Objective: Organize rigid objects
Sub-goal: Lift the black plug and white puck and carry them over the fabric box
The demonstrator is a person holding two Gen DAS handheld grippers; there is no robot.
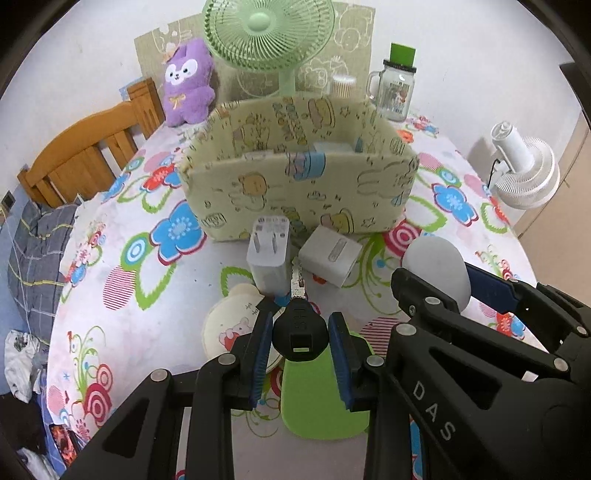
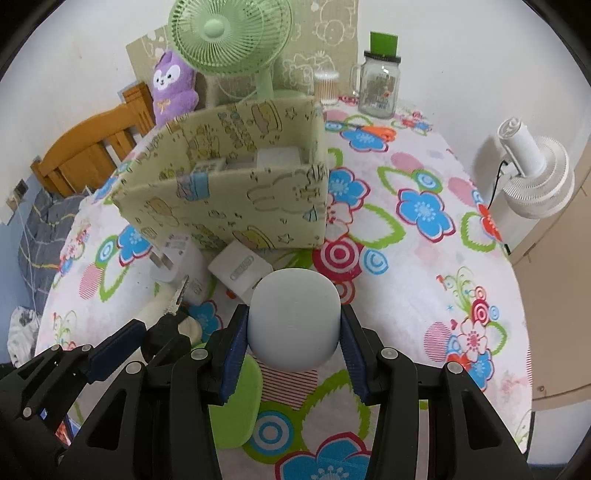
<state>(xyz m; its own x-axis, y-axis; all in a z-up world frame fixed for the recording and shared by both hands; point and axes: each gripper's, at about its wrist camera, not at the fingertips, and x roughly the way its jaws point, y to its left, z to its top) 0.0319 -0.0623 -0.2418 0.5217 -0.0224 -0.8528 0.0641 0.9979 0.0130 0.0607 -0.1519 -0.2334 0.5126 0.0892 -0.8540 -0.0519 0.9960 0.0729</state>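
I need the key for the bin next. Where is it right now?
The key is clamped in the left gripper, above the table in front of the fabric bin, just short of the two white chargers.

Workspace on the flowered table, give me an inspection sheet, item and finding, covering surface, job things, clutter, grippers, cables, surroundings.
Surface: flowered tablecloth.
Job's things: fabric storage box holding some white items; two white chargers in front of it; green pad and cream round case nearer.
Clutter: green desk fan, purple plush, glass mug jar, cotton swab tub.
Grippers: left gripper shut on black-headed key; right gripper shut on white rounded object.
Cables: black cord at the white fan.
Surroundings: wooden chair, white wall.
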